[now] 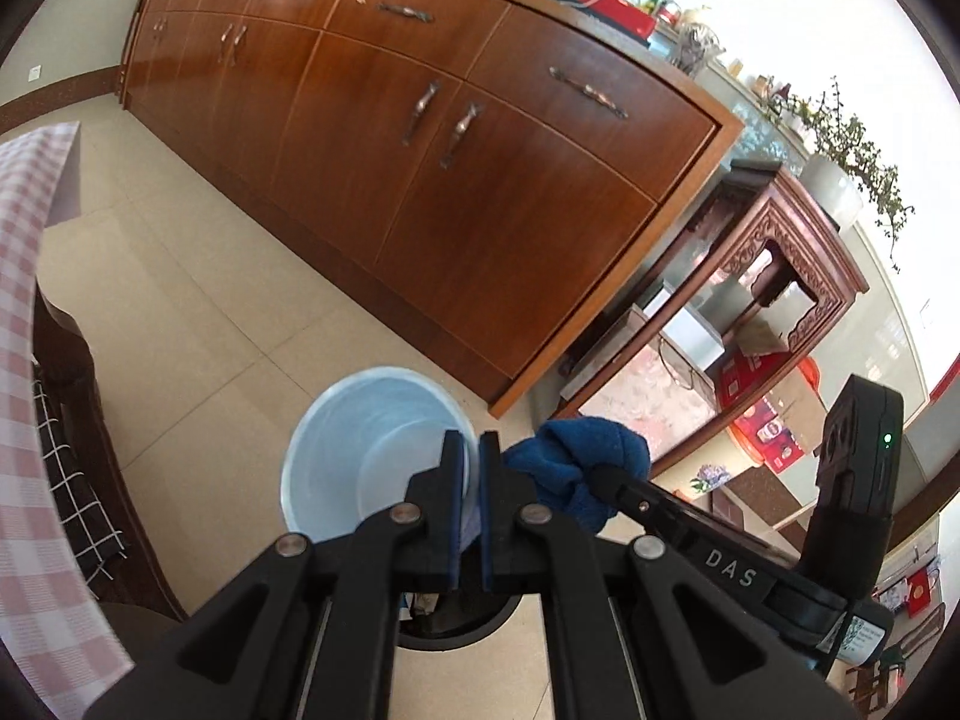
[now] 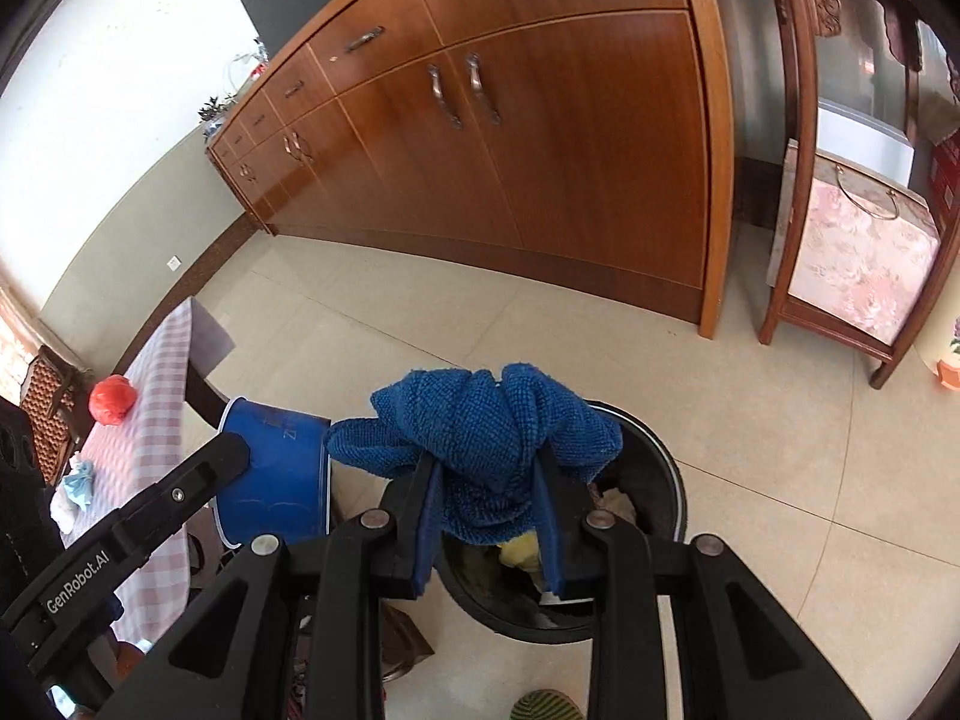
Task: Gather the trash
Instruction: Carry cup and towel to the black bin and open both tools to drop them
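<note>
While the left gripper (image 1: 474,456) pinches the rim of a blue bucket (image 1: 372,450) with its jaws nearly together, the right gripper (image 2: 489,468) is clamped on a bunched blue cloth (image 2: 492,420). Both hang over a black trash bin (image 2: 654,480) on the tiled floor (image 2: 720,420), with the cloth bulging above the right fingertips.

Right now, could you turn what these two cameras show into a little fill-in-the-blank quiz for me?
1. The right gripper is shut on a bunched blue ____.
2. The left gripper pinches the rim of a bowl, blue outside and ____ inside.
3. The black bin stands on the floor below the ____ gripper.
4. A ____ bag lies on the checked tablecloth.

Missing words: cloth; white; right; red
</note>
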A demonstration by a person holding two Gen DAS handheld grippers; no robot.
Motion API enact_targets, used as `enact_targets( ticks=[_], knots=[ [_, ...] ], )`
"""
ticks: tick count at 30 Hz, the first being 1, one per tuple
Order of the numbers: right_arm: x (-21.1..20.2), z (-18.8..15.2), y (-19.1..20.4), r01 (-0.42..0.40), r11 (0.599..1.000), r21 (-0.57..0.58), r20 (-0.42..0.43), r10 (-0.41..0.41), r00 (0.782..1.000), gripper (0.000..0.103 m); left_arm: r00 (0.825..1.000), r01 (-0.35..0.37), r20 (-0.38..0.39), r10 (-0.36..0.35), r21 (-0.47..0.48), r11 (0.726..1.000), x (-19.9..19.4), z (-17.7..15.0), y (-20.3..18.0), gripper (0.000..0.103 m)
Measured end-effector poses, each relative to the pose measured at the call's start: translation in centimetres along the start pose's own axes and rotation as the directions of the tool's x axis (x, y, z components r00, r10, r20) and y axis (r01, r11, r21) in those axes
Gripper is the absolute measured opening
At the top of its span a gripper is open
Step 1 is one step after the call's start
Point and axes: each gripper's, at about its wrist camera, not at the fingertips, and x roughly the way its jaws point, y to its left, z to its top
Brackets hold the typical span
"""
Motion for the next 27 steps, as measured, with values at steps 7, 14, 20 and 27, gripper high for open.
enact_targets(
  ticks=[7, 14, 20, 27],
  knots=[
    [4.8, -0.6, -4.7, 0.079, 0.996, 0.033, -0.121, -0.075, 0.990, 0.030, 0.991, -0.004, -0.132, 0.006, 0.017, 1.000, 5.8, -2.1, -0.1, 0.005],
    [8.8, -0.8, -6.7, 0.144, 0.989, 0.033, -0.212, -0.134, 0.968, 0.045, 0.975, -0.061, -0.214, 0.060, 0.002, 0.998, 9.8, -3.5, 0.8, 0.013],
    [8.2, -0.4, -7.1, 0.196, 0.979, 0.049, -0.186, -0.184, 0.965, 0.049, 0.968, -0.089, -0.241, 0.073, -0.056, 0.994, 10.5, -3.5, 1.8, 0.063],
    [5.9, -0.5, -6.8, 0.222, 0.973, 0.059, -0.151, -0.211, 0.966, 0.049, 0.972, -0.136, -0.192, 0.136, 0.010, 0.991, 8.5, -2.6, 0.7, 0.064]
  ],
)
